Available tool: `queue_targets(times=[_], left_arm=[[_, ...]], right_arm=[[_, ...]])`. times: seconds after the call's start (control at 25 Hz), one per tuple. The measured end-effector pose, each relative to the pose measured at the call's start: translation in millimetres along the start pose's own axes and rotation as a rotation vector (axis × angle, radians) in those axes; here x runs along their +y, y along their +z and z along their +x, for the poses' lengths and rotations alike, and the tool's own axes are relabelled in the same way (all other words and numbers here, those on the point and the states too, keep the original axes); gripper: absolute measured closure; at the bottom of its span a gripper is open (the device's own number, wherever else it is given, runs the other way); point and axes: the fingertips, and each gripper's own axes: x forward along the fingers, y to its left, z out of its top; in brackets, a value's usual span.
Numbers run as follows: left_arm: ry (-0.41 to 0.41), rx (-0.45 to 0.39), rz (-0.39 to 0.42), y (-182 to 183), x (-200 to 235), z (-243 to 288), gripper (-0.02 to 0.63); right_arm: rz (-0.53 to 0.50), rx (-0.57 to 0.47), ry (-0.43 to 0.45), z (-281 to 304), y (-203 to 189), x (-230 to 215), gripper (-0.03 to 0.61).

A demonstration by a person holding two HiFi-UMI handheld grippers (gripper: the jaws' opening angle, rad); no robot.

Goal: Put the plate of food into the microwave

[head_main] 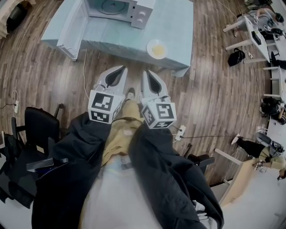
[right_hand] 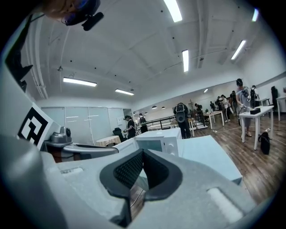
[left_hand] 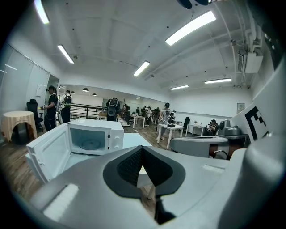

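Note:
A white plate (head_main: 157, 48) with yellow food rests near the front right corner of the table with the light blue cloth (head_main: 181, 27). The white microwave (head_main: 120, 8) stands at the table's far side, its door (head_main: 71, 24) swung open to the left. The left gripper view shows the same microwave (left_hand: 94, 138) with its cavity empty. My left gripper (head_main: 124, 68) and right gripper (head_main: 145, 71) hang side by side over the wooden floor, short of the table. Both are shut with nothing between the jaws. The right gripper (right_hand: 143, 151) points at the microwave (right_hand: 158, 142).
A black chair (head_main: 40, 125) stands at my left. A power strip (head_main: 180, 132) with its cable lies on the floor to my right. White desks (head_main: 257, 31) and bags fill the far right. Several people stand in the background of both gripper views.

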Motion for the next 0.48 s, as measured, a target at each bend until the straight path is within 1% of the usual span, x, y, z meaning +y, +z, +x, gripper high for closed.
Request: queue_targets(times=[0.28,0.48], left_arm=[[0.027,0.047,-0.032,2,20,67,0.618],[0.028,0.1,-0.03,0,24,116,0.618]], right_arm=[[0.023,0.057,0.028,54,1,-48,0.575],[0.059,0.104,0.039,82,-4,-88,0.575]])
